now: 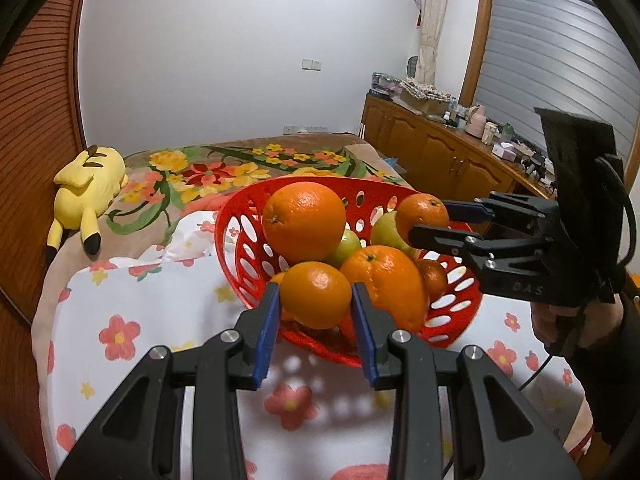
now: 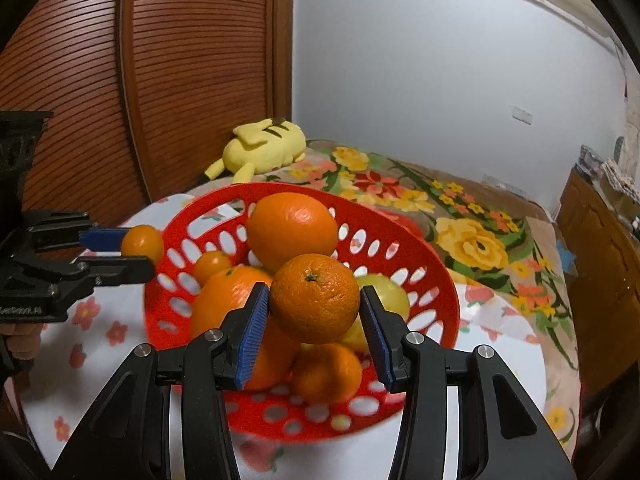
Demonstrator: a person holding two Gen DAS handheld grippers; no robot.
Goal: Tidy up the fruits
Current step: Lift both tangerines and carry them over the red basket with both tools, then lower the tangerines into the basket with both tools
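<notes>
Black gripper linkages with silver pivot bolts fill the bottom of both wrist views. Between its blue pads, the left gripper (image 1: 315,307) is clamped on a small orange (image 1: 316,295), smooth-skinned and glossy, with its stem dimple facing up and to the right; it hangs above the near rim of the red basket (image 1: 240,236). In the right wrist view the same fruit shows small at the left, just outside the basket's left rim.

At the other side, the right gripper (image 2: 315,314) grips a second small orange (image 2: 315,298) between its blue ribbed pads, pebbled skin and green-brown stem button turned toward the camera, held above the fruit heaped in the basket.

That basket is red plastic with oval holes through its wall, and it stands on a white cloth (image 1: 152,312) printed with red flowers. Inside, a large orange (image 1: 304,222) sits at the back and highest, another large orange (image 1: 386,280) leans below it, and at least three smaller oranges lie lower down. Two pale green fruits (image 1: 346,246) show between them; whether apples or pears I cannot tell.

Beyond lies a brown floral blanket (image 1: 240,168), with one yellow plush toy (image 1: 86,188) face down near the slatted wooden panel (image 1: 36,120). Farther right, a wooden cabinet (image 1: 432,152) carries clutter.
</notes>
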